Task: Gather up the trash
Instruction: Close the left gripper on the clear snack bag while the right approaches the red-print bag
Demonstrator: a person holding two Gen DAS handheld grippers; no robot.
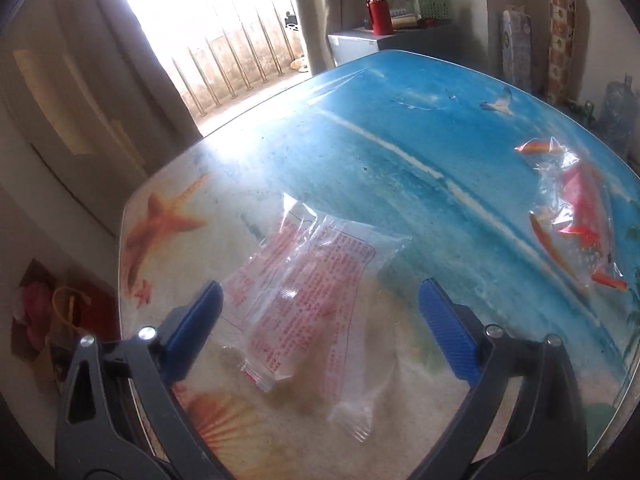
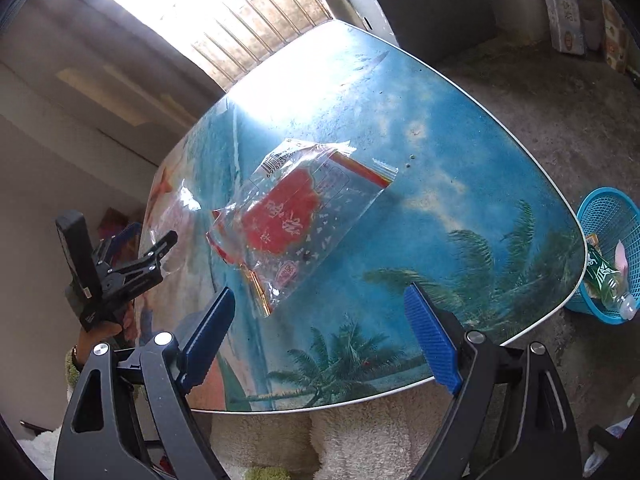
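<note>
Two clear wrappers flat on desk; left gripper and right gripper fingers spread wide, empty.

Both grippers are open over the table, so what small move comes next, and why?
Probably lower the left gripper and close on the clear red-printed plastic wrapper: it lies flat between the open blue fingers, not yet grasped.

Table blue beach print; wrapper clear, red print; basket turquoise.
</note>
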